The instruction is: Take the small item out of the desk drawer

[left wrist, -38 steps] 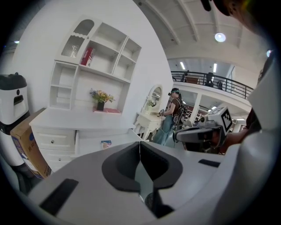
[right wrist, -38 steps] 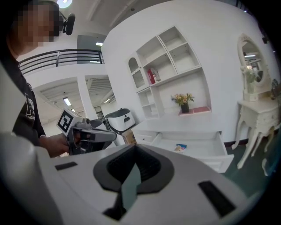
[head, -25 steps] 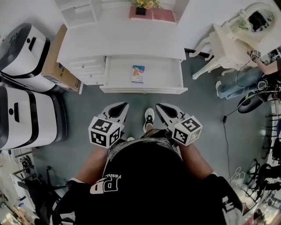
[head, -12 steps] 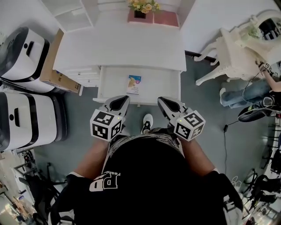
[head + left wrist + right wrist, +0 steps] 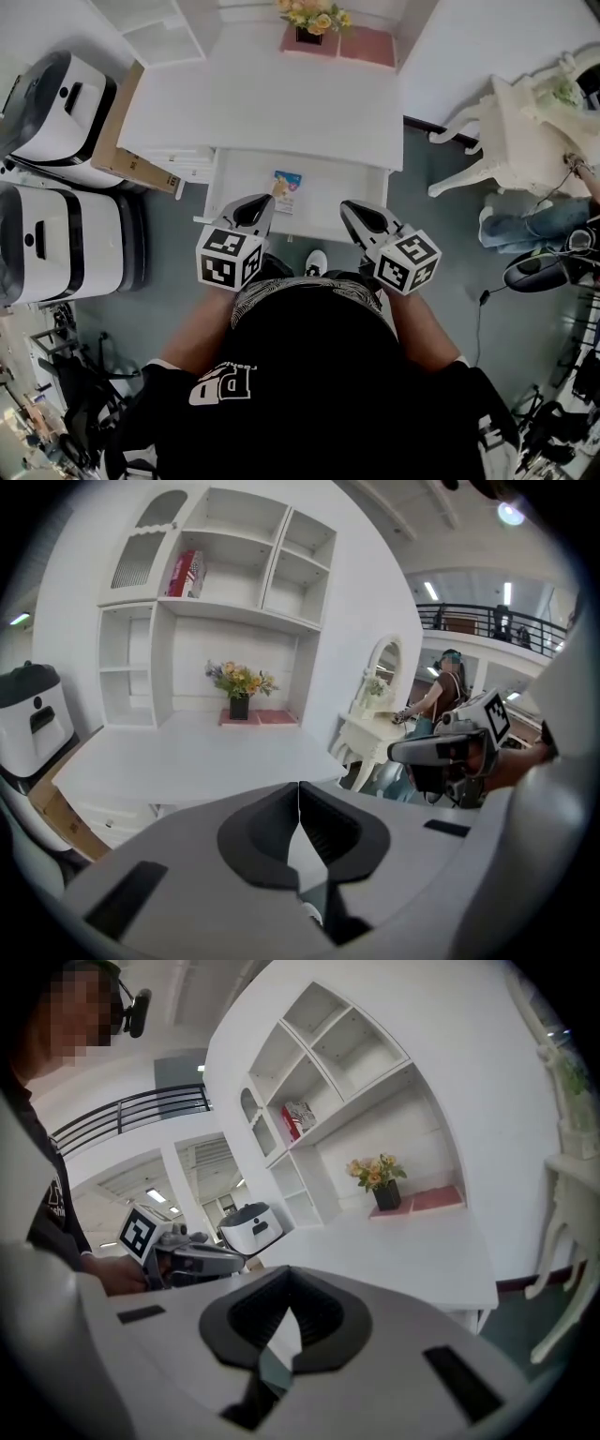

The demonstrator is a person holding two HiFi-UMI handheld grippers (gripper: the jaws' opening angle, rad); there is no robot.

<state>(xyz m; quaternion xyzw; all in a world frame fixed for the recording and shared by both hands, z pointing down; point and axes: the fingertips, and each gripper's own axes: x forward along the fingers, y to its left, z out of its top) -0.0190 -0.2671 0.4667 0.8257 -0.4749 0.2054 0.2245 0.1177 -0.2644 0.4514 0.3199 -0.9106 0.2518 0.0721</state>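
Observation:
The white desk (image 5: 281, 103) has its drawer (image 5: 337, 187) pulled open towards me. A small blue and orange packet (image 5: 287, 190) lies flat on the drawer's floor, left of middle. My left gripper (image 5: 263, 201) hangs over the drawer's front left part, its tips just left of the packet and apart from it. It is shut with nothing in it; its jaws (image 5: 299, 797) meet in the left gripper view. My right gripper (image 5: 349, 207) is over the drawer's front right part, also shut and empty (image 5: 288, 1283).
Two white and black machines (image 5: 56, 103) (image 5: 61, 244) and a cardboard box (image 5: 117, 141) stand left of the desk. An ornate white table (image 5: 525, 122) stands at the right. A flower pot (image 5: 312, 21) and pink mat (image 5: 366, 45) sit at the desk's back. Shelves (image 5: 216, 583) rise behind.
I have stepped closer to the desk. Both grippers have moved forward from the floor in front of the drawer to over its front part. Both stayed shut.

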